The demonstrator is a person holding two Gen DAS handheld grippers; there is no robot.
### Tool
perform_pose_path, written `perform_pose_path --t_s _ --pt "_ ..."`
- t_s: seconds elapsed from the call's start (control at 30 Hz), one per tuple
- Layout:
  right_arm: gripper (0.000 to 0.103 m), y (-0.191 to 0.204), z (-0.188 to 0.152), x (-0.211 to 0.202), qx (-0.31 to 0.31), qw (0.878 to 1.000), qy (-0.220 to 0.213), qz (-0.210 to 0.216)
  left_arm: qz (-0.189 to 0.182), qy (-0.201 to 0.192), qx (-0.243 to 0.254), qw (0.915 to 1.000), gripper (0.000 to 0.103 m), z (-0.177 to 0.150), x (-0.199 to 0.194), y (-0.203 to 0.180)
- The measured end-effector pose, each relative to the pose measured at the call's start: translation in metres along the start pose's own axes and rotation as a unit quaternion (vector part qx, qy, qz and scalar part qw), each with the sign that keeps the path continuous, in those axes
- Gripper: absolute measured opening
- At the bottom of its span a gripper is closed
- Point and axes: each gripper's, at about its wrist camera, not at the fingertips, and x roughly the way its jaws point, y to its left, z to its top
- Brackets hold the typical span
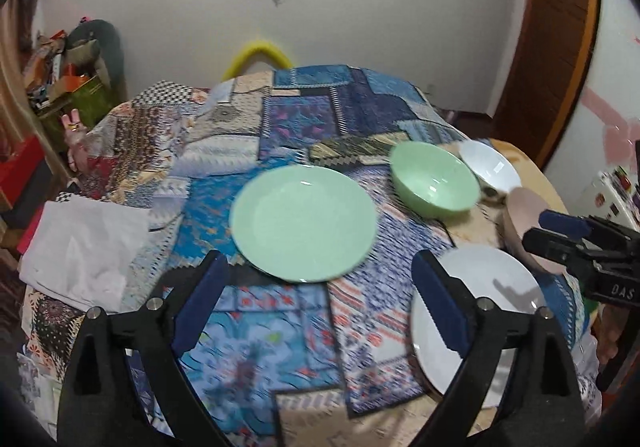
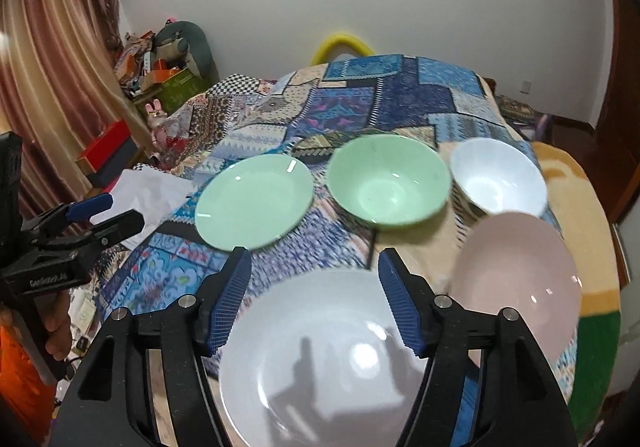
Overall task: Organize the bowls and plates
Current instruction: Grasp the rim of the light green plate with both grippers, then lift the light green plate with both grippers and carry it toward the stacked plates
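On the patchwork-covered table lie a green plate [image 1: 303,223] [image 2: 254,201], a green bowl [image 1: 434,178] [image 2: 389,182], a white bowl [image 1: 489,164] [image 2: 498,177], a pink plate [image 2: 516,283] [image 1: 520,223] and a white plate [image 1: 476,315] [image 2: 320,359]. My left gripper [image 1: 320,307] is open and empty, above the cloth just in front of the green plate. My right gripper [image 2: 314,299] is open and empty, hovering over the white plate's far rim; it also shows at the right edge of the left wrist view [image 1: 568,231].
A white folded cloth [image 1: 84,243] lies at the table's left edge. A yellow chair back [image 1: 258,57] stands behind the table. Cluttered boxes [image 1: 60,79] and curtains are at the far left, a wooden door [image 1: 560,47] at the right.
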Motion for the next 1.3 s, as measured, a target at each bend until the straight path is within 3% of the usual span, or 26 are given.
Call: perform_pose_path --t_s 0.33,0.57,0.7,0.9,1.17,1.3 --pt "0.063 0.015 0.015 0.063 -0.003 0.999 0.037 0.009 0.027 0.03 -0.031 0.9987 0.095 0.017 0.051 0.057" --pt "0.063 0.021 0.019 0.106 0.004 0.998 0.068 0.015 0.017 0.061 -0.047 0.9969 0.095 0.014 0.101 0.089" --pt "0.052 0.024 0.021 0.125 -0.001 0.996 0.089 0.013 0.01 0.068 -0.057 0.996 0.094 0.013 0.125 0.1" --pt "0.038 0.02 0.023 0.144 0.001 0.993 0.115 0.006 -0.011 0.093 -0.064 0.9936 0.065 0.014 0.159 0.108" --pt "0.025 0.014 0.026 0.166 0.008 0.99 0.142 0.002 -0.018 0.119 -0.055 0.9912 0.041 0.014 0.191 0.11" --pt "0.024 0.016 0.026 0.17 0.003 0.99 0.144 -0.001 -0.051 0.125 -0.059 0.9891 0.024 0.017 0.196 0.11"
